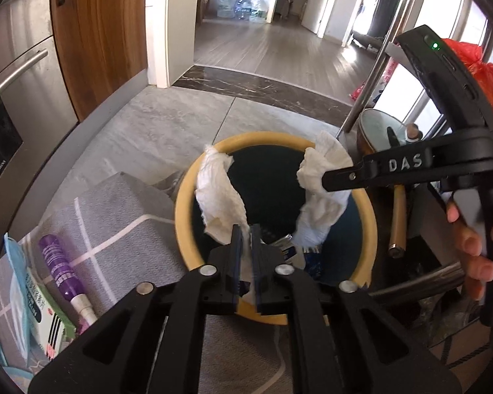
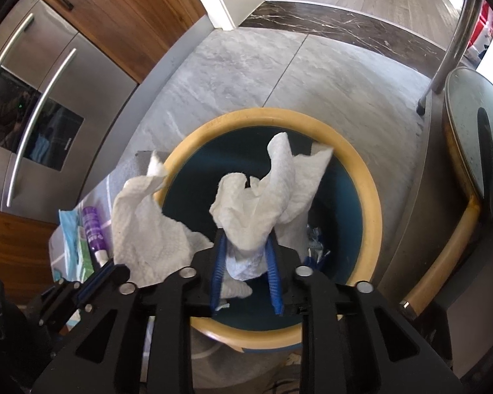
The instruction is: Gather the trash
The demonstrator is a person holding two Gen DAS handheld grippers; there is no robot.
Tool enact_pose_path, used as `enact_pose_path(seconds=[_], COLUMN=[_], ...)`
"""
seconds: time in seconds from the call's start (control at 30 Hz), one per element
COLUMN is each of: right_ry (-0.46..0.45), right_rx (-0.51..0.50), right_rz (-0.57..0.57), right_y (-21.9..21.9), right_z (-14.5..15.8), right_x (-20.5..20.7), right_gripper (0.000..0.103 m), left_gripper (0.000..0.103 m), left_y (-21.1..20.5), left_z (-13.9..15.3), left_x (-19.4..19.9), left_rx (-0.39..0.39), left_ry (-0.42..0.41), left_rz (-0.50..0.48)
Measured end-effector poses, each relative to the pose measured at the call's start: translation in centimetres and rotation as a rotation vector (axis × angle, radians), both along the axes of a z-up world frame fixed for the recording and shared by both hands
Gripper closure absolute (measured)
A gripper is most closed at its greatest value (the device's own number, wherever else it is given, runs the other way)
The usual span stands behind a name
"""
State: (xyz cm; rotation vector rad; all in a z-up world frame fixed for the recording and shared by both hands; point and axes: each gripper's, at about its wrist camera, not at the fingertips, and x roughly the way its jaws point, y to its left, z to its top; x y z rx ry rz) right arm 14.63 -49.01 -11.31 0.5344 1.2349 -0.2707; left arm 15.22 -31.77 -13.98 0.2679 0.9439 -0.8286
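Observation:
A round bin with a yellow rim (image 1: 187, 203) (image 2: 371, 203) and a dark blue inside stands on the floor below both grippers. My left gripper (image 1: 246, 229) hovers over its near edge, jaws a narrow gap apart, with a strip of white paper towel (image 1: 218, 197) running loosely between the pads and hanging over the bin. My right gripper (image 2: 245, 239) is above the bin's middle, jaws well apart, a crumpled paper towel (image 2: 263, 203) resting loose between its blue pads (image 2: 272, 275). Wrappers (image 2: 314, 249) lie at the bottom.
A steel fridge (image 1: 16, 98) and wooden cabinets (image 2: 131, 16) stand at the left. A purple bottle (image 1: 57, 262) and a tissue pack (image 1: 33, 295) lie on a grey cloth beside the bin. A metal chair leg (image 1: 371, 82) and a round lidded pot (image 2: 470, 124) are at the right.

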Motion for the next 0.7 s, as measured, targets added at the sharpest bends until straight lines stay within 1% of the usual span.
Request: enact_pose_path(seconds=[0.03, 0.07, 0.1, 0.13, 0.17, 0.2, 0.23, 0.27, 0.3, 0.33, 0.37, 0.43, 0.47, 0.53, 0.57, 0.63, 0.7], right_ry=[-0.003, -0.004, -0.003, -0.004, -0.005, -0.008, -0.01, -0.011, -0.012, -0.012, -0.014, -0.018, -0.022, -0.029, -0.031, -0.036, -0.045], right_rx=[0.004, 0.004, 0.004, 0.006, 0.008, 0.009, 0.007, 0.005, 0.003, 0.001, 0.001, 0.002, 0.005, 0.013, 0.014, 0.02, 0.03], right_rz=[-0.003, -0.004, -0.006, -0.007, -0.011, -0.013, -0.014, -0.014, -0.016, -0.02, -0.023, -0.029, -0.031, -0.033, -0.034, -0.037, -0.043], right_y=[0.0, -0.1, -0.1, 0.0, -0.1, -0.1, -0.1, -0.2, -0.2, -0.2, -0.3, -0.4, -0.5, -0.4, -0.4, -0.3, -0.3], right_z=[0.0, 0.1, 0.1, 0.1, 0.1, 0.2, 0.3, 0.3, 0.4, 0.4, 0.4, 0.5, 0.6, 0.7, 0.8, 0.9, 1.1], right_x=[0.0, 0.0, -0.1, -0.1, -0.1, -0.1, -0.1, -0.1, -0.1, -0.1, -0.2, -0.2, -0.2, -0.2, -0.2, -0.2, -0.2], right_gripper=[0.065, 0.064, 0.06, 0.055, 0.054, 0.054, 0.052, 0.051, 0.05, 0.048, 0.048, 0.043, 0.04, 0.033, 0.032, 0.024, 0.023], left_gripper=[0.082, 0.078, 0.07, 0.067, 0.065, 0.059, 0.05, 0.046, 0.039, 0.034, 0.031, 0.022, 0.02, 0.011, 0.009, 0.006, 0.005], left_y=[0.1, 0.2, 0.3, 0.5, 0.6, 0.8, 1.0, 1.2, 1.5, 1.4, 1.5, 1.9, 2.0, 2.4, 2.5, 2.8, 3.0], left_z=[0.0, 0.1, 0.2, 0.3, 0.4, 0.6, 0.7, 0.7, 0.9, 0.9, 1.0, 1.2, 1.3, 1.5, 1.6, 1.8, 2.1], left_x=[0.1, 0.1, 0.0, 0.0, 0.0, 0.0, 0.0, 0.1, 0.2, 0.0, 0.0, -0.1, -0.1, -0.3, -0.4, -0.7, -1.2], left_rx=[0.003, 0.006, 0.005, -0.001, -0.002, -0.004, -0.008, -0.011, -0.018, -0.019, -0.017, -0.002, 0.003, 0.02, 0.028, 0.042, 0.062], left_ry=[-0.001, -0.009, -0.012, -0.014, -0.015, -0.015, -0.015, -0.015, -0.014, -0.012, -0.011, -0.03, -0.038, -0.057, -0.069, -0.094, -0.128], left_rz=[0.0, 0.004, 0.005, 0.005, 0.007, 0.013, 0.019, 0.026, 0.034, 0.036, 0.038, 0.047, 0.05, 0.062, 0.069, 0.072, 0.072])
